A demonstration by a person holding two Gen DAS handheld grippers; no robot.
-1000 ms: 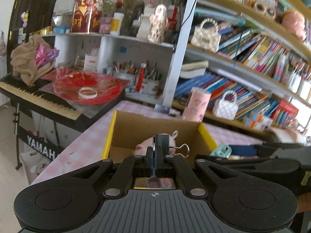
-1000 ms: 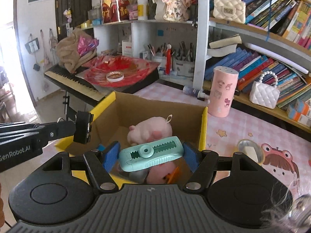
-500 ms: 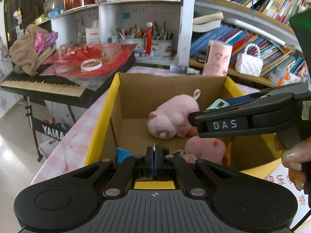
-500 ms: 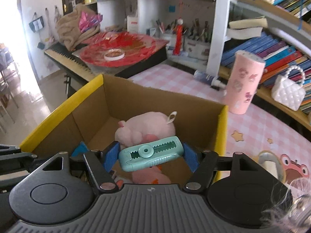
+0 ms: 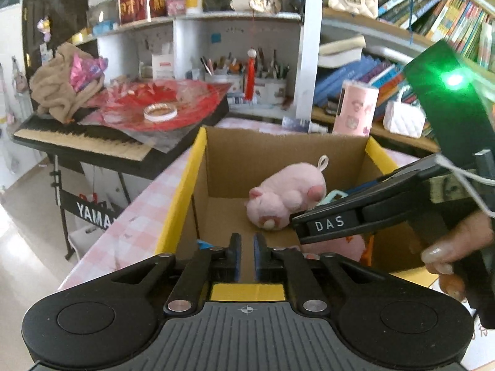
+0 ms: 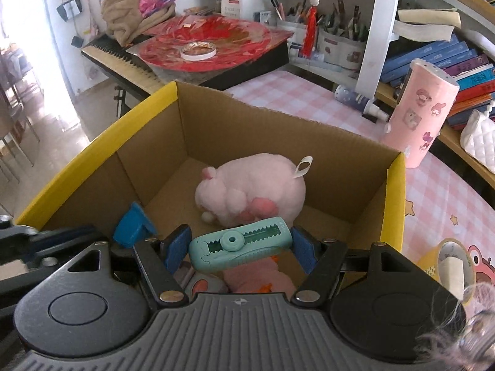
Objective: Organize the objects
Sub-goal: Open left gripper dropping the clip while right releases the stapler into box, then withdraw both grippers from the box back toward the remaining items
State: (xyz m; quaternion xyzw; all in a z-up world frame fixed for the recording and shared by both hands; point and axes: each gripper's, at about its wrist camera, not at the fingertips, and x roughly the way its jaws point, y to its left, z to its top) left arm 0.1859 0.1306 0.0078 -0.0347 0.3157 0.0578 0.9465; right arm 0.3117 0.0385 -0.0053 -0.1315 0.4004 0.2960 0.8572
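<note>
The right tool (image 6: 240, 249) holds a green stapler (image 6: 240, 249) over the cardboard box (image 6: 394, 204) with a pink pig toy (image 6: 250, 185) inside, by the counter's left edge, while the left tool (image 5: 244, 249) is open a little, holding nothing.

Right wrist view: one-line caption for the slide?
Right gripper holds a teal correction-tape dispenser over an open cardboard box containing a pink plush pig.

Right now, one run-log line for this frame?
left gripper: open, empty, over cardboard box | right gripper: shut on teal correction tape, above box | pink plush pig: inside box | step: release pending
</note>
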